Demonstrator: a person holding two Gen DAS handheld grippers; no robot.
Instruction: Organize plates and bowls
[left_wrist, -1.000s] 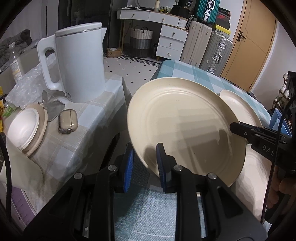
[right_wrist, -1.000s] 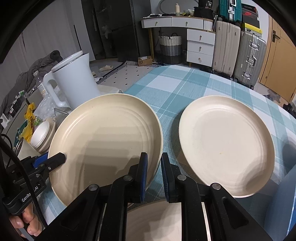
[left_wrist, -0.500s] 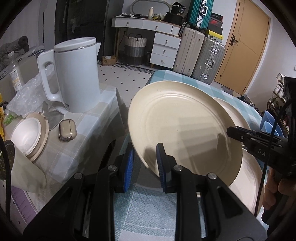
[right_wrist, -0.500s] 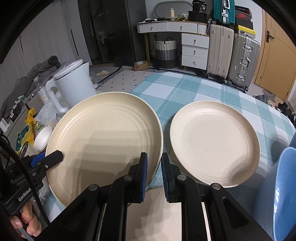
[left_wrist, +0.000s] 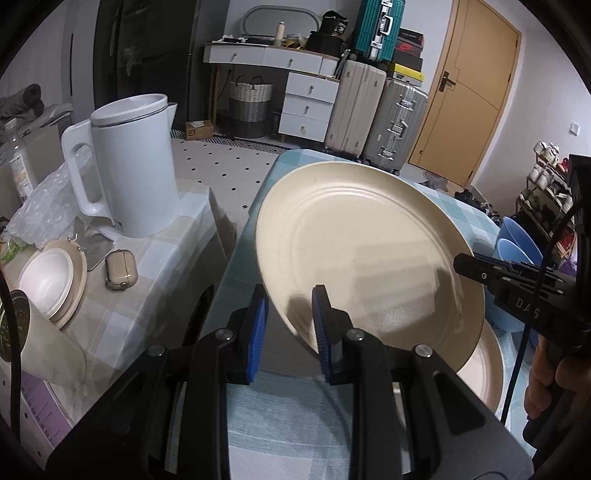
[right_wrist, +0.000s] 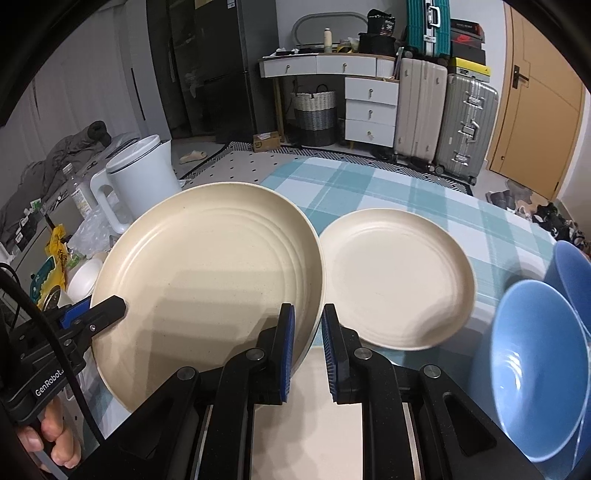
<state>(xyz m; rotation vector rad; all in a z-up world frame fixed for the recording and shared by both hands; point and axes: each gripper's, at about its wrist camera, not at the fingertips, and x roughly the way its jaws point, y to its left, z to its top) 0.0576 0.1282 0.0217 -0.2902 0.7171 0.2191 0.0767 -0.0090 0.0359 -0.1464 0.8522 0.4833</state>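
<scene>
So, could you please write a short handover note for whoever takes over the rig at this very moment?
Left gripper: shut on the large cream plate's left rim.
Right gripper: shut on its right rim. The plate is lifted and tilted, between both grippers.
Second cream plate lies flat on the checked table; a third plate sits beneath the held one.
Two blue bowls stand at right, not nested.
Done: plate picked up. Left: set it on a stack, then group the bowls.

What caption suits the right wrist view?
Both claws hold a cream plate beside another plate and blue bowls.
</scene>
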